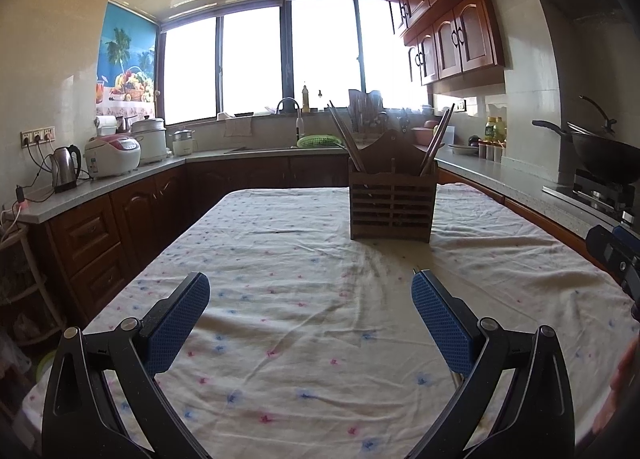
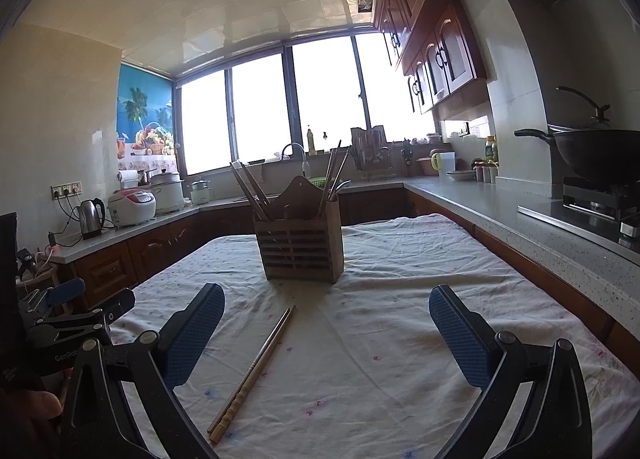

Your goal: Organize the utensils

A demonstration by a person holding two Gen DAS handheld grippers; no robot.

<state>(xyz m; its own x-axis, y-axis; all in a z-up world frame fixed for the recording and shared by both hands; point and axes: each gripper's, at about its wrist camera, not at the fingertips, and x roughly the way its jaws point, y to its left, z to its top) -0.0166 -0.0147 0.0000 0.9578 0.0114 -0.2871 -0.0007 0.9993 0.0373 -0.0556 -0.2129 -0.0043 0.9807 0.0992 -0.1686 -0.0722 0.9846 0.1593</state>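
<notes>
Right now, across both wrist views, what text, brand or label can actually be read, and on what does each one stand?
"GenRob": white print on the black body of the left claw, seen from the right wrist view; the word runs on behind the right claw and cannot be read in full.
Rice cooker panel and side sticker: too small to read.
Bottle labels by the stove: blurred, unreadable.
Nothing else legible.

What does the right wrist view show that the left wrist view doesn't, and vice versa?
Only the right wrist view shows the full pair of chopsticks lying on the tablecloth between the open right claw; the left view shows only their tips. Only the left wrist view looks out between the open left claw. Both show the wooden utensil holder standing on the tablecloth with utensils in it.
</notes>
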